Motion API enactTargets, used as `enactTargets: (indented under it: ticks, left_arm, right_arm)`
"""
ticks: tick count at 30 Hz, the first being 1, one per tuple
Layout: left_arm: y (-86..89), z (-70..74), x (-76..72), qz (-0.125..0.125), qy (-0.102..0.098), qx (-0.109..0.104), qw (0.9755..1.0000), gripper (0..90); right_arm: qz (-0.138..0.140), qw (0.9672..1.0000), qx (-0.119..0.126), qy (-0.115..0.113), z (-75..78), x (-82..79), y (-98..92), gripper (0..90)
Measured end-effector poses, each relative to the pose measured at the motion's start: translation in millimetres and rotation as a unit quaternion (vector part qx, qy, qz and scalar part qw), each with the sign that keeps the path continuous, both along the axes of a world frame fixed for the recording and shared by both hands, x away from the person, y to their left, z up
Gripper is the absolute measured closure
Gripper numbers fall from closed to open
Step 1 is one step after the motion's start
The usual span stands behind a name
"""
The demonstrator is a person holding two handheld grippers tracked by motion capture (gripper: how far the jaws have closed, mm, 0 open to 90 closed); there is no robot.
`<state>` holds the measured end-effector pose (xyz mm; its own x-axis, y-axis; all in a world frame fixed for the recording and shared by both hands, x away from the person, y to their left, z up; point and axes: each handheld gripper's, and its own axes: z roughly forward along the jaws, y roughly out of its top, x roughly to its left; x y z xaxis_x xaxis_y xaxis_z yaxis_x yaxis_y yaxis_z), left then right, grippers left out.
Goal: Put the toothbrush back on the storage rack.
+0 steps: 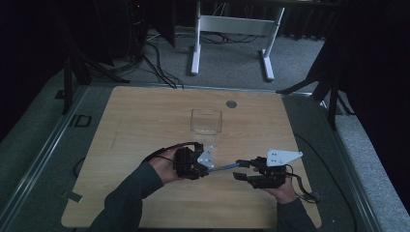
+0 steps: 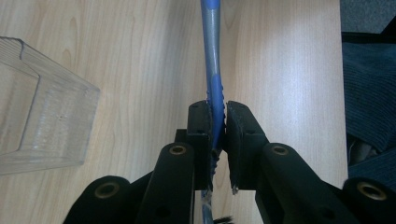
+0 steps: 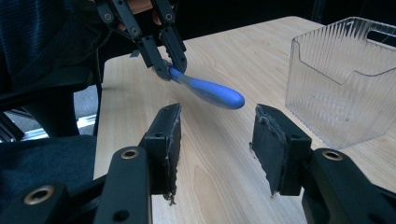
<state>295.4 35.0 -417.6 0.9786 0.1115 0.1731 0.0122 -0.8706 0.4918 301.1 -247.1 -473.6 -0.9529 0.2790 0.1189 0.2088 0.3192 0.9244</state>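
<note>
While we're clamping the blue-handled tool (image 2: 214, 91) in the left gripper (image 1: 207, 164), its handle is pointing toward 3 o'clock at the right gripper (image 3: 217, 126), jaws gaping wide. Handoff looks half done; clear bin (image 1: 206, 121) at 12 o'clock is waiting, probably.
</note>
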Motion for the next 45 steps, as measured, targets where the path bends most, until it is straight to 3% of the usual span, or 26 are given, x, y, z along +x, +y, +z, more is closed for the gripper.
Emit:
enactTargets:
  ticks: [9, 23, 33, 45]
  left_arm:
    - [-5.5, 1.0, -2.6, -0.015, -0.027, 0.013, 0.9994, 80.5]
    - [-10.0, -2.0, -5.2, -0.058, -0.034, 0.017, 0.9976, 80.5]
    - [-12.5, -4.7, -4.3, -0.072, -0.037, 0.023, 0.9964, 80.3]
    - [-16.2, -1.8, -4.1, -0.083, -0.04, 0.027, 0.9954, 80.2]
  right_arm:
    - [0.003, 1.0, 0.002, -0.005, 1.6, -1.2, 0.3, 51.6]
    - [0.029, 0.9995, -0.003, -0.013, 1.1, -4.6, 5.6, 60.8]
    - [0.042, 0.9986, -0.016, -0.028, 0.7, -7.6, 8.2, 70.7]
    - [0.048, 0.9978, -0.03, -0.035, -1.7, -8.4, 10.8, 74.8]
